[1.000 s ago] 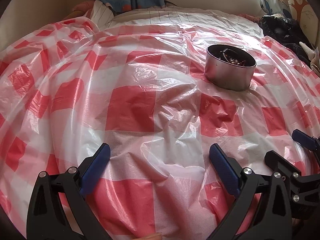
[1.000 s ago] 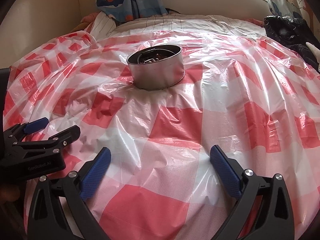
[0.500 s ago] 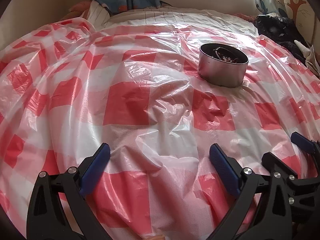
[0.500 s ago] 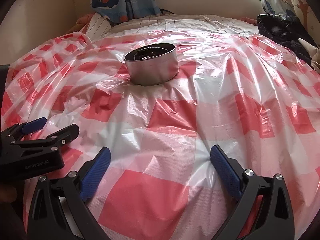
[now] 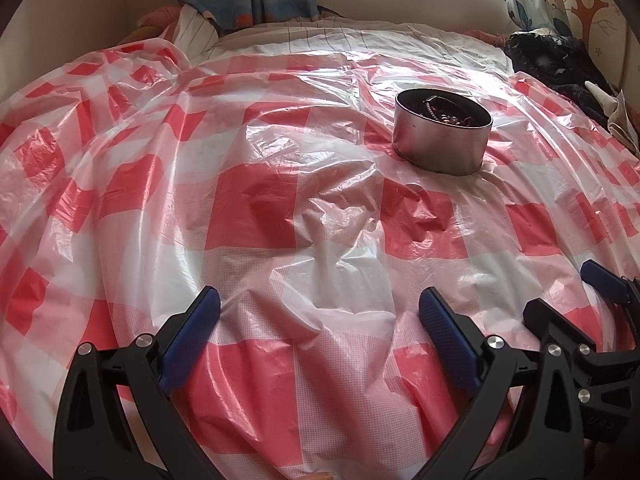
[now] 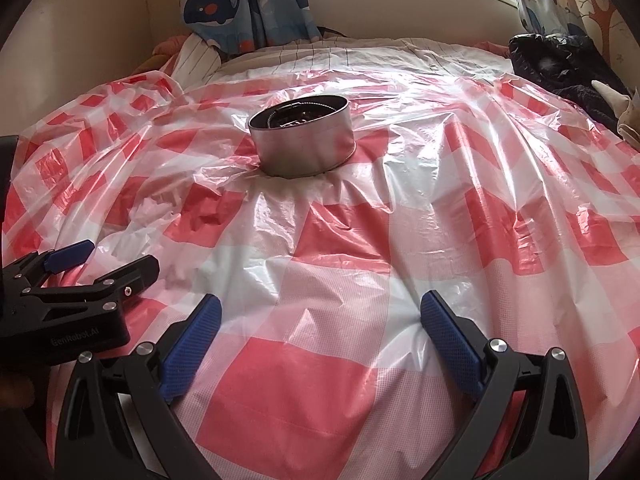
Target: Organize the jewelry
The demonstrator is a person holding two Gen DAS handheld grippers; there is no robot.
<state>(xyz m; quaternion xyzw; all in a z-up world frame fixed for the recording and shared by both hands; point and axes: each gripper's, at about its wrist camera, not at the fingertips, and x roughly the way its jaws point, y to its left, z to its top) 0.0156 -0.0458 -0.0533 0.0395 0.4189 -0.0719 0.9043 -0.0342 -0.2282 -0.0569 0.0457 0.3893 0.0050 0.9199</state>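
A round silver tin [image 5: 442, 142] stands on a red-and-white checked plastic sheet [image 5: 256, 204], with dark beaded jewelry [image 5: 440, 114] heaped inside. In the right wrist view the same tin [image 6: 304, 140] sits centre-left, its contents mostly hidden by the rim. My left gripper [image 5: 320, 328] is open and empty, low over the sheet, well short of the tin. My right gripper [image 6: 320, 332] is also open and empty, near the sheet's front. Each gripper shows in the other's view: the right gripper [image 5: 576, 300] at lower right, the left gripper [image 6: 96, 264] at lower left.
The sheet covers a bed [image 6: 360, 56] with striped bedding at the back. A whale-print curtain [image 6: 240, 0] hangs behind by the wall. A dark bundle of clothing [image 6: 560, 68] lies at the far right edge. The plastic is wrinkled around the tin.
Both grippers have drawn back and risen slightly, so the tin looks a little farther off and more of the window wall shows. Both stay open; the tin has not moved.
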